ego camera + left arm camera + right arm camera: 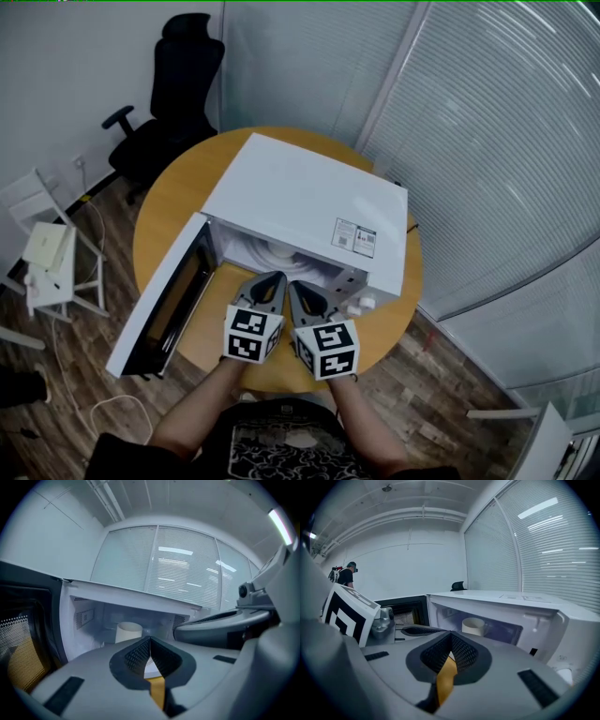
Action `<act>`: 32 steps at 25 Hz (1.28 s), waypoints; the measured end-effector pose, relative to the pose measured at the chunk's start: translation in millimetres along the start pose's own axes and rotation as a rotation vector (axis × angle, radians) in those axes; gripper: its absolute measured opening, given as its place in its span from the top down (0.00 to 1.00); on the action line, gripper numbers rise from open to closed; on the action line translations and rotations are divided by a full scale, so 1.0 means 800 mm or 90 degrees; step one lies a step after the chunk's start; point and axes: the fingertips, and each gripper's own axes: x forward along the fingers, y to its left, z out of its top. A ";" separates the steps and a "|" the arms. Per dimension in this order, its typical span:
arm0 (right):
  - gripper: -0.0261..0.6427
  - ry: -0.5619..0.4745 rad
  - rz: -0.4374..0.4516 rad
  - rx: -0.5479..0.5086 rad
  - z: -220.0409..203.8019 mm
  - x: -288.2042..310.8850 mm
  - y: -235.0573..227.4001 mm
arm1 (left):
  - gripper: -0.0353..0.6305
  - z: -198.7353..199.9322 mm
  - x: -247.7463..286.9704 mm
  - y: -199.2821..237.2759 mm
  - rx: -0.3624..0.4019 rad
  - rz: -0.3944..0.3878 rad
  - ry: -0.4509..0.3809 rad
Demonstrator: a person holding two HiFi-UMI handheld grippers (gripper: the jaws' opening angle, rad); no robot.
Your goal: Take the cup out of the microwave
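Your task's thing, a plain cream cylindrical cup (128, 632) with a smooth matte wall, stands upright deep inside the white box-shaped microwave (300, 192). It is behind and well apart from both of your tools.

The oven's door (159, 300) hangs open to the left, and its dark window carries a fine dotted mesh. The oven sits on a round table with a smooth wood-toned top (173, 202).

Your left gripper (150, 639) has its jaws pressed together at the tips with nothing between them. Your right gripper (451, 634) is closed the same way and is just as empty.

Both tools have moulded grey plastic bodies and black cross-hatched pads (461, 652). They point side by side at the oven's open mouth.
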 end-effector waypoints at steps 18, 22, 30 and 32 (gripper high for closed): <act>0.94 0.043 0.040 -0.017 -0.012 0.055 -0.038 | 0.83 -0.018 0.083 0.046 0.003 0.013 0.000; 0.94 0.048 0.046 -0.018 -0.013 0.064 -0.041 | 0.79 -0.020 0.093 0.053 0.013 0.013 0.002; 0.94 0.053 0.057 -0.021 -0.014 0.078 -0.038 | 0.62 -0.023 0.110 0.062 0.042 0.001 0.008; 0.94 0.054 0.058 -0.021 -0.015 0.080 -0.039 | 0.56 -0.023 0.114 0.066 0.042 0.000 0.009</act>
